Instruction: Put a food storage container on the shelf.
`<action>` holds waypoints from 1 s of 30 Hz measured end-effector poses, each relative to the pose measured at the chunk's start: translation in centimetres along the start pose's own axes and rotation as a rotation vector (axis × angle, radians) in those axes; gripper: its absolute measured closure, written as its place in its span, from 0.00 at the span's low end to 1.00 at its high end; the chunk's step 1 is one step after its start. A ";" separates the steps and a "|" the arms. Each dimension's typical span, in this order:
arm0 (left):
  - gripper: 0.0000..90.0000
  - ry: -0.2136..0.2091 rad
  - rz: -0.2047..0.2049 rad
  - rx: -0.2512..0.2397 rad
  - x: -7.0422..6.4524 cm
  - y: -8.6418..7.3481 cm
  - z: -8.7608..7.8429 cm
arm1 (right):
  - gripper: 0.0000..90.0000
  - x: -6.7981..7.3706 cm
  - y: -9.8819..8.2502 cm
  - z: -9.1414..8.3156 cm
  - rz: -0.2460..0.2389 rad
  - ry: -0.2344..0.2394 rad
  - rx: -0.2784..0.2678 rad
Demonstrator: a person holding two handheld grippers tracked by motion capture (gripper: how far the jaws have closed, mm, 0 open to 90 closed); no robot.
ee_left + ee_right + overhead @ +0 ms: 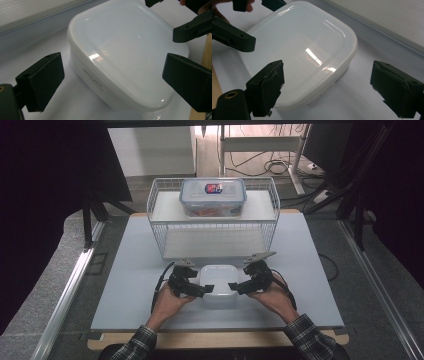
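Both my grippers, left [206, 288] and right [234, 287], flank the tub [218, 285], jaws apart at nine and three; nothing gripped, lifting remains.

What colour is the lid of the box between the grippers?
White, slightly translucent lid; the left gripper view shows it best.

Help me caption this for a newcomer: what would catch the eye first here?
First, the white lidded container near the table's front edge, flanked by the left gripper and right gripper, both with jaws open at its sides. Behind it stands a white wire rack, with a clear blue-rimmed box on its upper shelf.
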State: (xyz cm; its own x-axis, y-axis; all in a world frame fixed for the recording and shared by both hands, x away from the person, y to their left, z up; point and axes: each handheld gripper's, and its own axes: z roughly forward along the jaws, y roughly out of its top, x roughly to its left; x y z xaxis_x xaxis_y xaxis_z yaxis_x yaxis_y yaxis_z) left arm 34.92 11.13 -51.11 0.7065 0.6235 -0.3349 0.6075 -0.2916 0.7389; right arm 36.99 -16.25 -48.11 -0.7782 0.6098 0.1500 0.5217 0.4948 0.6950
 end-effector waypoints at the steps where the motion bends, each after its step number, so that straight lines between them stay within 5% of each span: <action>1: 0.09 -0.038 0.001 0.003 0.0 -0.1 0.0 | 0.20 -0.1 0.0 0.0 0.008 0.016 0.004; 2: 0.13 -0.038 0.001 0.003 0.0 -0.1 0.0 | 0.20 -0.1 0.0 0.0 0.008 0.016 0.004; 4: 0.15 -0.069 -0.006 0.030 -0.2 -0.3 -0.1 | 0.25 -0.2 -0.3 0.1 0.067 0.110 0.030; 6: 0.18 -0.071 0.013 0.048 -0.6 -0.4 -0.4 | 0.21 -0.1 -0.6 0.2 0.087 0.142 0.057; 11: 0.37 -0.054 0.015 0.065 -1.1 -0.7 -1.6 | 0.35 0.9 -1.0 -0.7 0.070 0.110 0.048; 14: 0.56 -0.033 -0.010 0.033 -1.1 -0.9 -2.6 | 0.58 0.9 -1.2 -1.7 0.108 0.081 0.015; 19: 0.68 -0.035 -0.090 0.017 -1.1 -1.1 -3.2 | 0.66 1.0 -1.3 -2.2 0.163 0.082 0.014; 22: 0.81 0.013 -0.101 -0.035 -1.1 -1.1 -3.5 | 0.85 0.9 -1.1 -3.0 0.179 0.095 0.012; 23: 0.84 0.011 -0.119 -0.063 -0.8 -1.1 -3.7 | 0.87 0.9 -1.1 -3.0 0.174 0.091 0.012; 30: 0.85 0.020 -0.138 -0.064 -0.8 -1.4 -3.7 | 0.87 0.8 -1.2 -2.7 0.189 0.091 -0.019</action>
State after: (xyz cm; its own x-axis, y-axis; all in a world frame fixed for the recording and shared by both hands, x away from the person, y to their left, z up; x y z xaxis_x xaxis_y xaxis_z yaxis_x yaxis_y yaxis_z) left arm 32.22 13.70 -49.70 0.6102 0.6691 -0.4242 0.6734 -0.1561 0.7226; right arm 34.76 -18.02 -46.91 -0.6956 0.6321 0.3414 0.6557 0.3646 0.6611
